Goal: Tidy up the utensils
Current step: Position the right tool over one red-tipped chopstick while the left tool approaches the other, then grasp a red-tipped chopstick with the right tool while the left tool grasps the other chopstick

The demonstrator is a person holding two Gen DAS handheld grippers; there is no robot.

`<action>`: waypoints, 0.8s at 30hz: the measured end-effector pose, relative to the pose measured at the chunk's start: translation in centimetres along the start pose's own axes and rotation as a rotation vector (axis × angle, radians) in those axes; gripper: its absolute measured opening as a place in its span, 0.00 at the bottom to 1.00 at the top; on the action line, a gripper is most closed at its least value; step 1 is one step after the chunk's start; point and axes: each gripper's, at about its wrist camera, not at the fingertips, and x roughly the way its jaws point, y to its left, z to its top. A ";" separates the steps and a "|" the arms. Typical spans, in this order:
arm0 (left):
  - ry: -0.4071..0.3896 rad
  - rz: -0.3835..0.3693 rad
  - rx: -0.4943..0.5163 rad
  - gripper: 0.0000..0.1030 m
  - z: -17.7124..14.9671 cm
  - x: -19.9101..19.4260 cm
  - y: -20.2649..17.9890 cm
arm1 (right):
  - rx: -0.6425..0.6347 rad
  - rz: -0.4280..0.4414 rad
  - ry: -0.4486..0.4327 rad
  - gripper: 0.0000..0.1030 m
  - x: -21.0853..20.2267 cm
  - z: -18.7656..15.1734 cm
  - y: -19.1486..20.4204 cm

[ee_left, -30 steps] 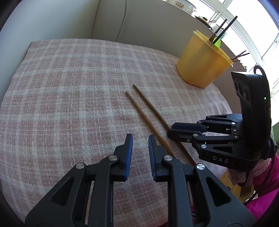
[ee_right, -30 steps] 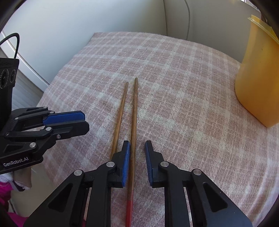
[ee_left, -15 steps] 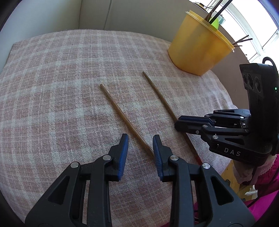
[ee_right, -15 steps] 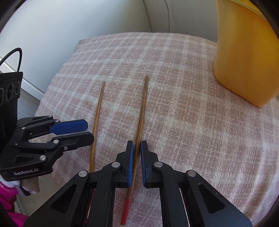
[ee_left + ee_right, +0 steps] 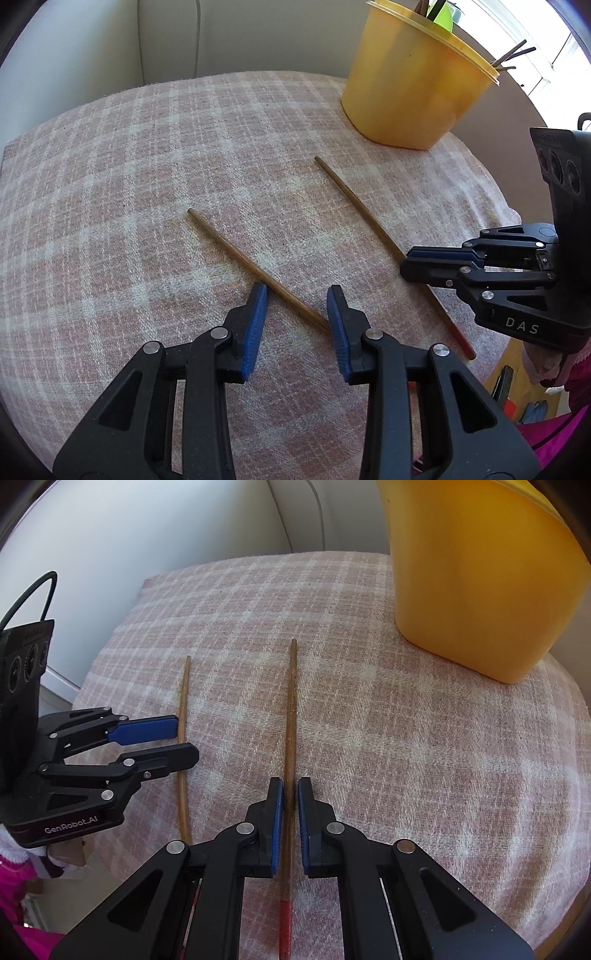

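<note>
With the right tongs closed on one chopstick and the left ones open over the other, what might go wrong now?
1. The right tongs pinch the red-tipped chopstick near its rear end, so the long front part may droop or swing when lifted.
2. The second chopstick lies diagonally between the open left tongs, so closing may push it aside.
3. The yellow container stands close; a swinging tip might strike it.

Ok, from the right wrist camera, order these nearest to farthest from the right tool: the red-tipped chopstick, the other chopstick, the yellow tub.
1. Red-tipped chopstick: between the right tool's fingers, dead centre.
2. Other chopstick: off to the left, lying between the left tool's open fingers.
3. Yellow tub: far right, at the cloth's back edge.
</note>
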 end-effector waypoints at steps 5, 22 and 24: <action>0.013 0.014 0.008 0.43 1.2 1.0 -0.6 | 0.009 -0.007 -0.005 0.06 -0.4 -0.2 -0.3; 0.008 0.160 0.162 0.44 0.5 1.9 -3.3 | 0.027 -0.007 -0.030 0.06 -2.1 -0.9 -1.8; 0.027 0.158 0.148 0.37 0.1 1.2 -2.3 | 0.026 -0.009 -0.031 0.06 -2.2 -0.9 -2.0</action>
